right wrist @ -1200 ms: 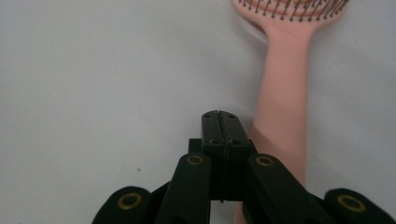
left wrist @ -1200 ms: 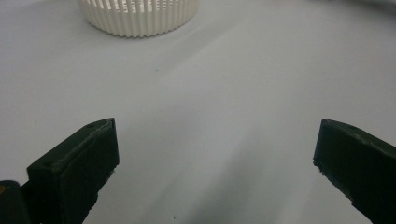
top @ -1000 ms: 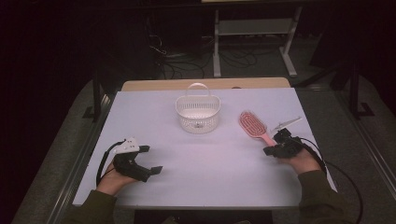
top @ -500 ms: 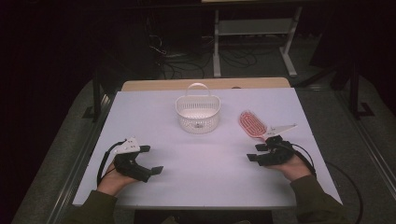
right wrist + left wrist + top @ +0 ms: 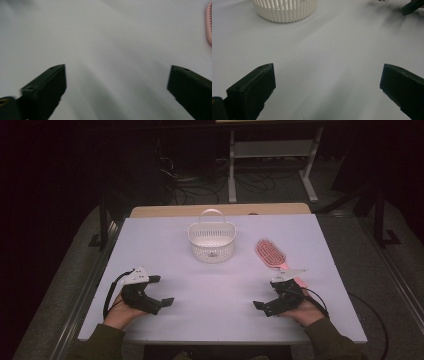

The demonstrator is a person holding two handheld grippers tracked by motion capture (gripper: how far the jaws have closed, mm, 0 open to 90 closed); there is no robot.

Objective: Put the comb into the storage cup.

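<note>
Right tool (image 5: 265, 306) drawn back, jaws just opened, pink slotted hairbrush (image 5: 271, 254) flat

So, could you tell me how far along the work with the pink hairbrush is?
Done: the pink hairbrush lies on the table beside the white basket. In hand: nothing; the right gripper, jaws just opened, is empty, like the open left gripper. Left: nothing evident.
</note>
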